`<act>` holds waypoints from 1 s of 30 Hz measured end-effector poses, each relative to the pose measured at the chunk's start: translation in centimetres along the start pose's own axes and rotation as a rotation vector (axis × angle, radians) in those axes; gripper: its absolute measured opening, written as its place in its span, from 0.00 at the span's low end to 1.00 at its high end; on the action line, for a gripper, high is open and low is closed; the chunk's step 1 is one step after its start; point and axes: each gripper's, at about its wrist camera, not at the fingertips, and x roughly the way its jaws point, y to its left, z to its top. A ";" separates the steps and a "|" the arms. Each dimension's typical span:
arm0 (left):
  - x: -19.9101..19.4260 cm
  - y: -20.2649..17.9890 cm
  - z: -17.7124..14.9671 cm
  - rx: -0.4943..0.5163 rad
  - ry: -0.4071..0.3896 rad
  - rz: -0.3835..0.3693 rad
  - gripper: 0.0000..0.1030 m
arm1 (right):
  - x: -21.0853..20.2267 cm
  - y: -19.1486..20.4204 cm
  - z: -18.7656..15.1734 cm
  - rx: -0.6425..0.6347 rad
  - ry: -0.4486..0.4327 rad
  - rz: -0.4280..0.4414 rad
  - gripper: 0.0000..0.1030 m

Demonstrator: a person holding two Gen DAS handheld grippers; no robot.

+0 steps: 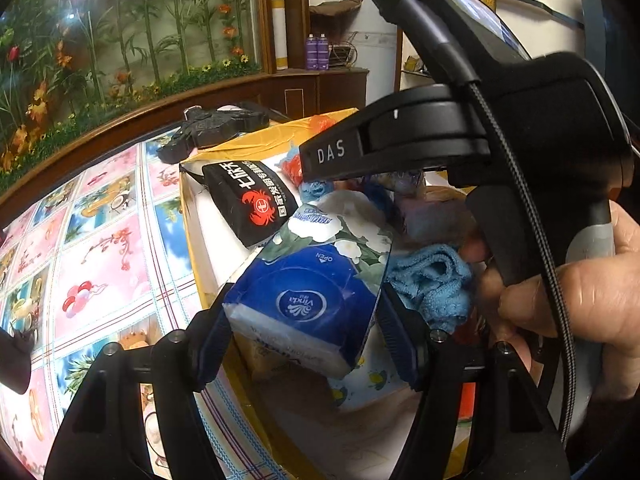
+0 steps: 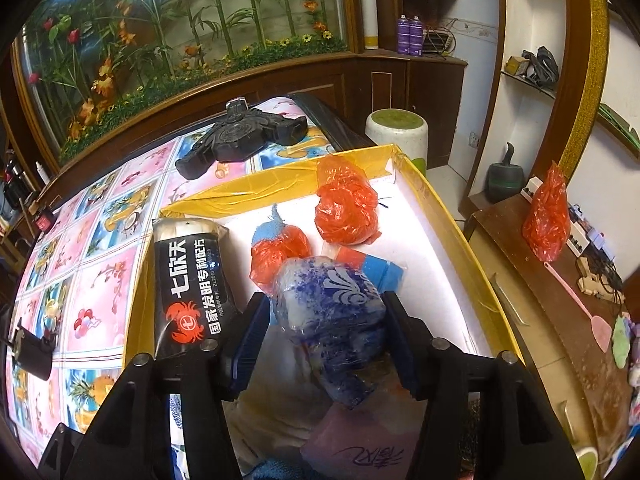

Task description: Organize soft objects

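My left gripper (image 1: 306, 336) is shut on a blue Vinda tissue pack (image 1: 308, 300) and holds it over the yellow-rimmed white box (image 1: 192, 236). My right gripper (image 2: 326, 340) is shut on a crumpled blue-and-white plastic pack (image 2: 332, 316) above the same box (image 2: 448, 240). In the box lie a black crab-logo pouch (image 2: 192, 284), also in the left wrist view (image 1: 252, 200), two orange plastic bags (image 2: 346, 208), a blue cloth (image 1: 432, 284) and a pink item (image 2: 360, 440). The right gripper's body (image 1: 480, 140) fills the upper right of the left wrist view.
The box sits on a table with a flowered cloth (image 2: 96, 240). A black gripper-like device (image 2: 240, 136) lies at the table's far edge. A wooden side table (image 2: 560, 320) to the right carries an orange bag (image 2: 546, 220) and a pink fly swatter (image 2: 580, 300). A white stool (image 2: 396, 132) stands behind.
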 end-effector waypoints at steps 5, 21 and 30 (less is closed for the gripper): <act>-0.1 -0.1 -0.3 0.007 0.002 0.000 0.66 | -1.7 -0.4 -0.3 0.031 -0.078 0.016 0.76; -2.0 0.4 -0.8 -0.002 -0.033 -0.006 0.66 | -7.0 -1.7 -3.7 0.110 -0.198 -0.015 0.78; -5.1 2.0 -0.6 -0.064 -0.096 -0.012 0.66 | -13.3 -1.7 -8.4 0.121 -0.290 -0.085 0.90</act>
